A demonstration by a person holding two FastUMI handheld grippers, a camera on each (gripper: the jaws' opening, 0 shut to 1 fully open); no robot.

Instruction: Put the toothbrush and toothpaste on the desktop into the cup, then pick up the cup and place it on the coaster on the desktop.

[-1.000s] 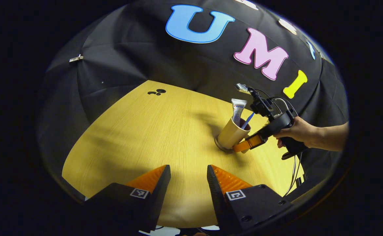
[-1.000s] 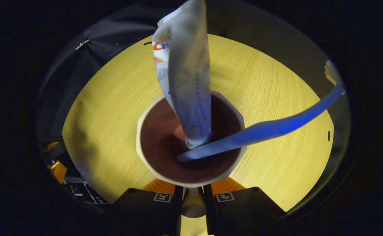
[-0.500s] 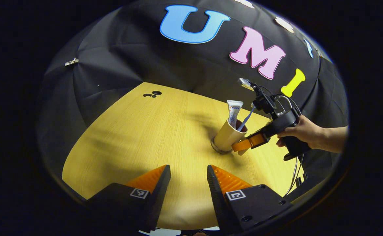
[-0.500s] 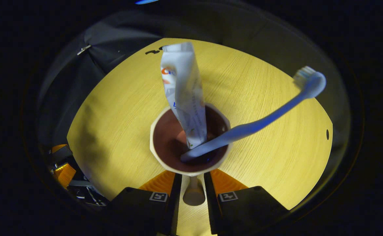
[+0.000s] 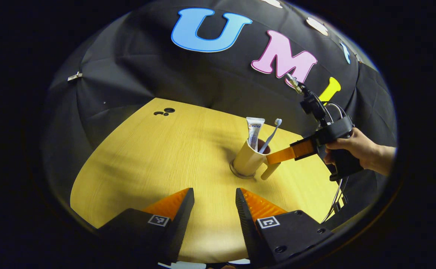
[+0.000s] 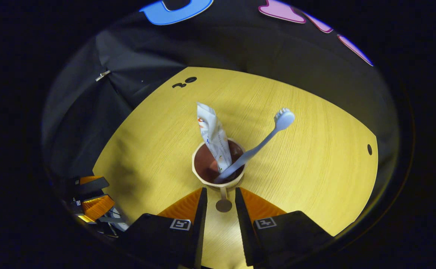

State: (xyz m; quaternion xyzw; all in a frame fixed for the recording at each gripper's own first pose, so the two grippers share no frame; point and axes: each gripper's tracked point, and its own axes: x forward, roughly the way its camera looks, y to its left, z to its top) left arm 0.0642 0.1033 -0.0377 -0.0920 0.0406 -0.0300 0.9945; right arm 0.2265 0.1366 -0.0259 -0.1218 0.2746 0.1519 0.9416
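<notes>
A beige cup [image 5: 247, 161] stands upright on a grey coaster [image 5: 235, 174] right of the table's middle. A white toothpaste tube [image 5: 254, 129] and a pale blue toothbrush [image 5: 272, 130] lean inside it. My right gripper [image 5: 271, 160], held by a hand [image 5: 352, 147], hovers at the cup's side above its handle [image 5: 270, 171]. In the right gripper view, the cup [image 6: 203, 178], tube [image 6: 213, 134] and brush [image 6: 266, 138] lie just ahead. The handle [image 6: 223, 204] shows below the narrow gap of my right gripper [image 6: 220, 194], untouched. My left gripper [image 5: 212, 198] stands open over bare table, nearer the front edge.
The yellow wooden table [image 5: 158, 157] ends at black cloth on all sides. Small dark holes [image 5: 164, 111] mark its far left, and another hole [image 6: 369, 149] its right side. Cables [image 5: 335, 198] hang below the right hand. My left gripper [image 6: 90, 203] is at the lower left.
The cup went from tilted to upright on the coaster. My right gripper let go of the handle and drew back and up. The left gripper stayed open and barely moved.
</notes>
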